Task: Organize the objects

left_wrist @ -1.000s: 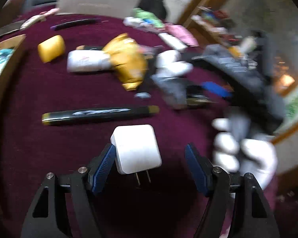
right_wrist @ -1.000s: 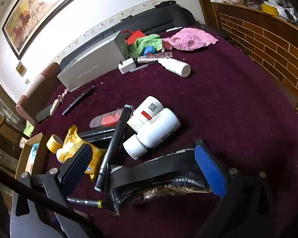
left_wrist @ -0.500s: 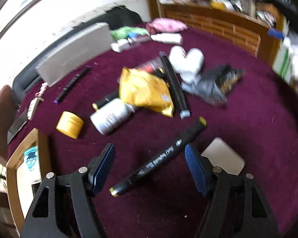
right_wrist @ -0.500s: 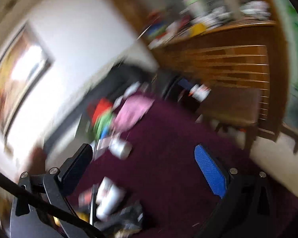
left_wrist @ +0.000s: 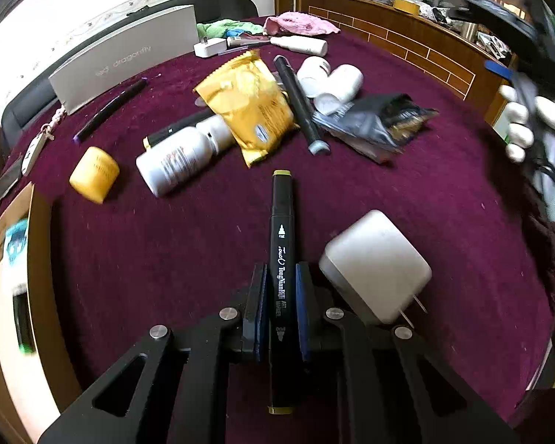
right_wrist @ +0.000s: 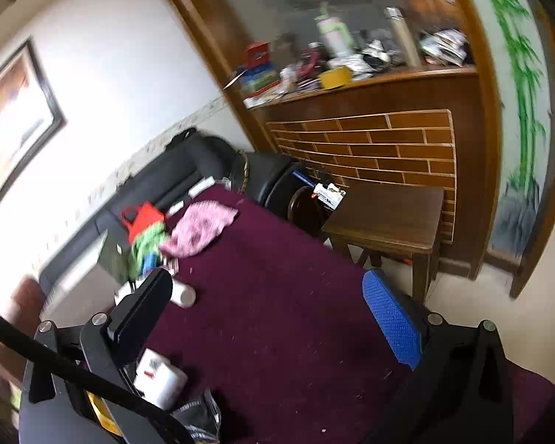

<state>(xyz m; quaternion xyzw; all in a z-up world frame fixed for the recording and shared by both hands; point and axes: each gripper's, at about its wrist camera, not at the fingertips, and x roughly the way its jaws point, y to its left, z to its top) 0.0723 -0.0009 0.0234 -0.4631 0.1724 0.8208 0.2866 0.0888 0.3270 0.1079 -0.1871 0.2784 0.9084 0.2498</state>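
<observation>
**Gripping the marker dead center, lengthwise**

Looking at the left wrist view, the left gripper has its two blue pads pressed together on the black art marker. Key bit: the marker's long axis runs straight along the fingers, pointing away from the camera, yellowish tip at the far end and the other end tucked back under the gripper body. So any lift carries it nose-forward, and I'd guess it'll want turning before it goes into the wooden tray off to the left edge.

The white charger sits just beside the right finger, prongs toward the camera, not touching the marker as far as I can tell.

The right gripper is spread wide apart with nothing in it, held up off the maroon table and aimed at the room. So the left is the one on the job.

Rough count from the left view:
- markers/pens: four or so
- white bottles: four
- chargers: two
- yellow pouch: one
- yellow cap: one
- dark foil packet: one
</observation>
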